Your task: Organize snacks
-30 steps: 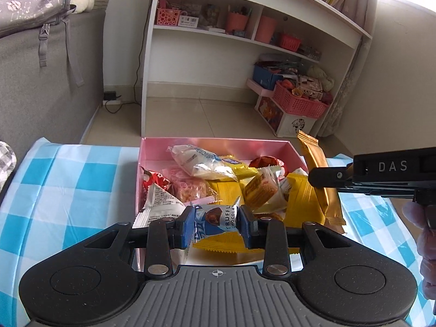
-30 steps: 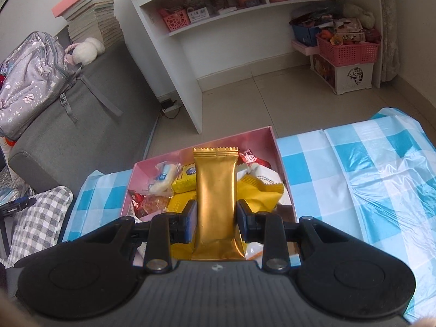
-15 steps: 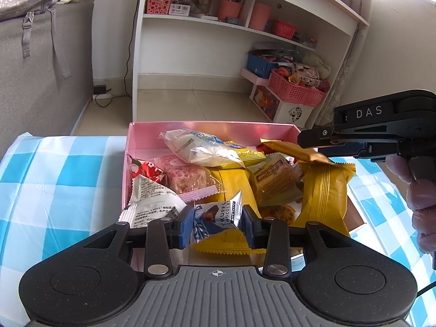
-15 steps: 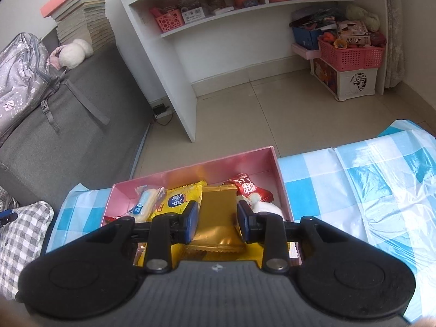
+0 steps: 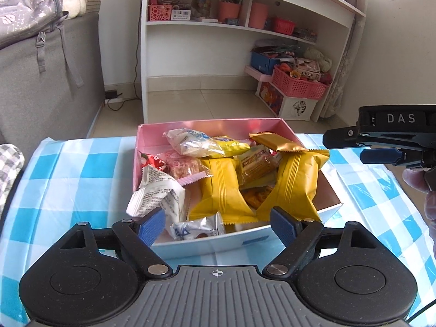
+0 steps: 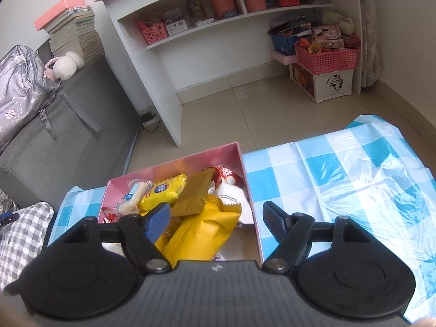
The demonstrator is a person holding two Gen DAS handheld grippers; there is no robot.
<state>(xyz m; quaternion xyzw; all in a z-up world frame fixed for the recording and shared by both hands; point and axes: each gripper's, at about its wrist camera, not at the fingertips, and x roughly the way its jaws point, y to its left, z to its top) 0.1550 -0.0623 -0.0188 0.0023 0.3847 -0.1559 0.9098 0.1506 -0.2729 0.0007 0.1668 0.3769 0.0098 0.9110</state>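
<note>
Pink box (image 5: pixel 218 125) already full of snacks — gold bar (image 5: pixel 275 143) inside; left gripper (image 5: pixel 218 224), right gripper (image 6: pixel 216 219) just opened, empty — table bare.

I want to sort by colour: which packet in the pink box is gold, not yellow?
The flat gold packet lying at the far right of the pink box, on top of the others.

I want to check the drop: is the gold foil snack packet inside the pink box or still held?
Inside. The gold foil snack packet lies on other snacks in the pink cardboard box; no pad touches it.
</note>
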